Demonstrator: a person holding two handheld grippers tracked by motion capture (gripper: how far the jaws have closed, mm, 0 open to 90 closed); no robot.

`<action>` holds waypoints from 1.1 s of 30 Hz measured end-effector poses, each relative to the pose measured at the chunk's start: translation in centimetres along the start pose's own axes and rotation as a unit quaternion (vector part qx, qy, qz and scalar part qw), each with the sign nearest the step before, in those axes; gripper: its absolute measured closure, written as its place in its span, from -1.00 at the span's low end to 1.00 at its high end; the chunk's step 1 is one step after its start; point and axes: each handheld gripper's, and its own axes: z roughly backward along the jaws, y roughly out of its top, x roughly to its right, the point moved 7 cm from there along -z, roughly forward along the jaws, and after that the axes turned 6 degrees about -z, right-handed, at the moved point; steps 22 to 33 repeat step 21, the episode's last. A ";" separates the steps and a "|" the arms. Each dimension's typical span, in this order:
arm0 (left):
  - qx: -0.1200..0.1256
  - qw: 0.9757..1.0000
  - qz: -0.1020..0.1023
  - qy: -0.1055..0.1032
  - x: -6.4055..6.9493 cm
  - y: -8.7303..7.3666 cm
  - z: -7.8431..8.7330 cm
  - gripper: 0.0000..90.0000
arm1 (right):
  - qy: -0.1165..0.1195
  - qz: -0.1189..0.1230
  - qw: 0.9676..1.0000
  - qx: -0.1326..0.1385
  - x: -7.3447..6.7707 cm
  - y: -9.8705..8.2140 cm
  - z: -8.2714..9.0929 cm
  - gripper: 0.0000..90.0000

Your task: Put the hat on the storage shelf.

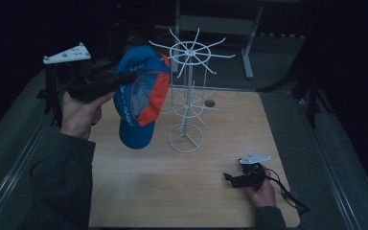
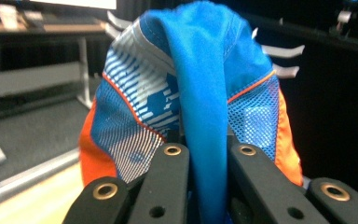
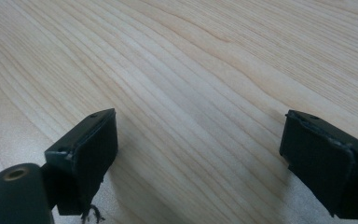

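- The right gripper (image 1: 236, 179) rests low on the table (image 1: 182, 191), well to the near right of the rack; in its own view its jaws stand wide apart over bare wood, with nothing between them.
- The left gripper (image 1: 124, 79) is raised just left of the rack. Its jaws are clamped tight on a fold of the cap (image 2: 200, 107), the blue fabric squeezed between the two pads.
- The cap (image 1: 139, 98), blue with orange and mesh panels, hangs from that grip in the air, just beside the rack's upper ring and clear of the table.
- By my reading, the step in hand is carrying the cap to the rack (image 1: 188, 96) to hang it. The next move calls for lifting the cap's opening over one upper prong, then letting go.
- The neighbouring white prongs could snag the mesh, and the light rack might tip if pushed.
- Beyond the table, a grey frame (image 1: 220, 24) stands on the dark floor, out of the way.
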 end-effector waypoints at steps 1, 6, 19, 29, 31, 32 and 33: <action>-0.009 1.000 0.004 0.002 -0.2 -0.3 -0.1 0.92 | 0.000 0.000 1.000 0.000 0.0 0.0 0.0 -0.75; -0.043 0.999 -0.001 0.014 -0.2 -1.0 -0.2 0.52 | 0.000 0.000 1.000 -0.001 0.0 0.0 0.0 -0.75; -0.048 0.998 0.003 0.051 -0.7 -2.1 0.7 0.04 | 0.000 0.000 1.000 -0.001 0.0 0.0 0.0 -0.75; -0.046 0.998 0.000 0.051 -0.5 -2.0 0.9 0.03 | 0.000 0.000 1.000 -0.001 0.0 0.0 0.0 -0.75; -0.046 0.998 0.000 0.051 -0.5 -2.0 0.9 0.03 | 0.000 0.000 1.000 -0.001 0.0 0.0 0.0 -0.75; -0.046 0.998 0.000 0.051 -0.5 -2.0 0.9 0.03 | 0.000 0.000 1.000 -0.001 0.0 0.0 0.0 -0.75; -0.046 0.998 0.000 0.051 -0.5 -2.0 0.9 0.03 | 0.000 0.000 1.000 -0.001 0.0 0.0 0.0 -0.75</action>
